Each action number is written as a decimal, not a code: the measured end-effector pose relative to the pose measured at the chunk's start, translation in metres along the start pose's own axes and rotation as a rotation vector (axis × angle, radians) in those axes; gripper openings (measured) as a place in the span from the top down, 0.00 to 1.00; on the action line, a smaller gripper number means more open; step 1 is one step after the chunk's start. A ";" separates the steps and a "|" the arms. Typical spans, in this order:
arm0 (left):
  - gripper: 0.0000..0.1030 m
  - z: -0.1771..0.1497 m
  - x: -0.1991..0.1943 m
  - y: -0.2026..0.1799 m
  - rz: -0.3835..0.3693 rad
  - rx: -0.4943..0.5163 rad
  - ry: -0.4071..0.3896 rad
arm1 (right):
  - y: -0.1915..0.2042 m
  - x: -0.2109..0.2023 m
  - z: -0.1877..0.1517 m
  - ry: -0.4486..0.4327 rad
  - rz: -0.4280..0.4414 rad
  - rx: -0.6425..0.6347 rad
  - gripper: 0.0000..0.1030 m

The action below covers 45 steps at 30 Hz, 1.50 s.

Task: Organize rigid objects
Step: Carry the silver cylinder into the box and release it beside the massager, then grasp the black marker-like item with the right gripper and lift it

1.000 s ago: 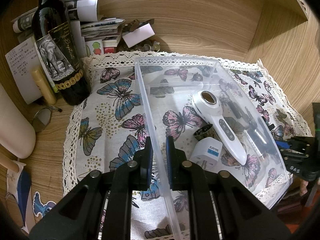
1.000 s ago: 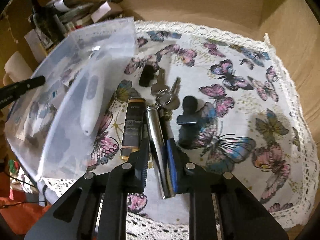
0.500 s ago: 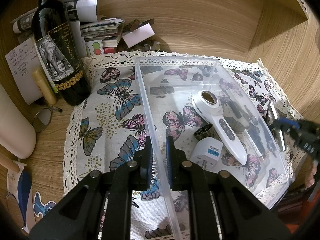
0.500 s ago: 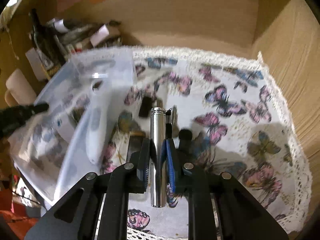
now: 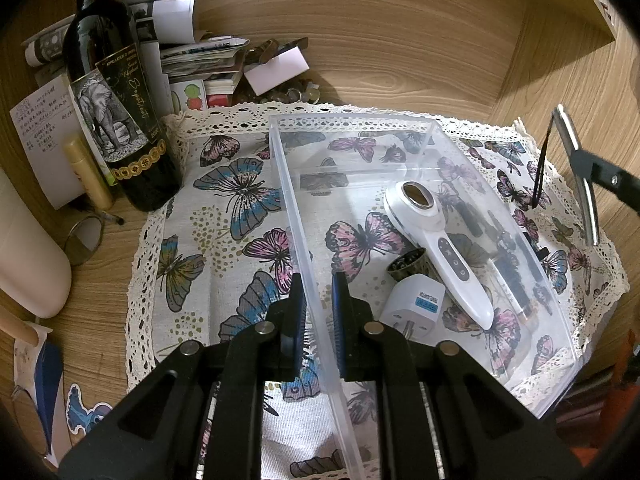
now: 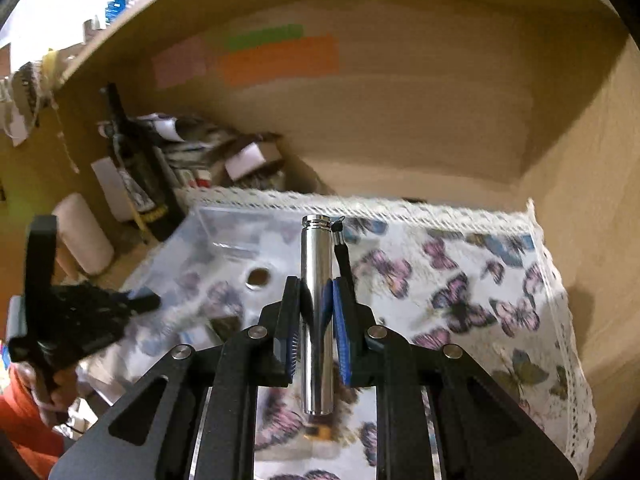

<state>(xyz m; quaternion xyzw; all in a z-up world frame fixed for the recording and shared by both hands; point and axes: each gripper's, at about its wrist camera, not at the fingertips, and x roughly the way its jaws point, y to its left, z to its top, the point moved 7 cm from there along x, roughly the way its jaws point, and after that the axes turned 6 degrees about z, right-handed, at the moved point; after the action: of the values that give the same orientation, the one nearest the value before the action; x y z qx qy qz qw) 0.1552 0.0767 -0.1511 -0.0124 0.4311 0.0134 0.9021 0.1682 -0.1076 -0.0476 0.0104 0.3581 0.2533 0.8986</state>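
My left gripper (image 5: 318,300) is shut on the near long wall of a clear plastic bin (image 5: 292,208) that rests on the butterfly cloth (image 5: 224,216). Inside the bin lie a white handheld device (image 5: 444,236), a white plug adapter (image 5: 412,304) and a small dark round piece (image 5: 406,266). My right gripper (image 6: 316,304) is shut on a shiny metal cylinder (image 6: 318,304) with a black cord at its top, held up in the air. The left wrist view has that cylinder (image 5: 580,176) at the far right, above the cloth beside the bin.
A dark wine bottle (image 5: 116,92) stands at the back left beside papers and booklets (image 5: 200,60), a small round mirror (image 5: 84,236) and a white roll (image 5: 28,256). Wooden walls (image 5: 400,52) close the back and right. Dark small items (image 5: 504,248) lie past the bin's far wall.
My right gripper closed on the metal cylinder and lifted it off the cloth, tilting it more upright. The left gripper and the bin stayed where they were.
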 end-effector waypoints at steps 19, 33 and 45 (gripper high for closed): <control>0.89 0.002 0.002 0.003 -0.009 -0.003 0.000 | 0.060 0.071 -0.022 0.179 0.129 -0.085 0.86; 0.89 0.002 0.002 0.003 -0.008 -0.003 0.000 | 0.065 0.079 -0.028 0.231 0.128 -0.099 0.86; 0.89 0.002 0.002 0.004 -0.007 -0.001 -0.001 | 0.011 0.024 -0.003 0.069 -0.010 -0.012 0.69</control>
<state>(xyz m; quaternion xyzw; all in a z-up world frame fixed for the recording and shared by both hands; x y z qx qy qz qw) 0.1582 0.0808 -0.1515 -0.0145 0.4308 0.0107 0.9023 0.1761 -0.0879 -0.0631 -0.0056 0.3875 0.2510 0.8870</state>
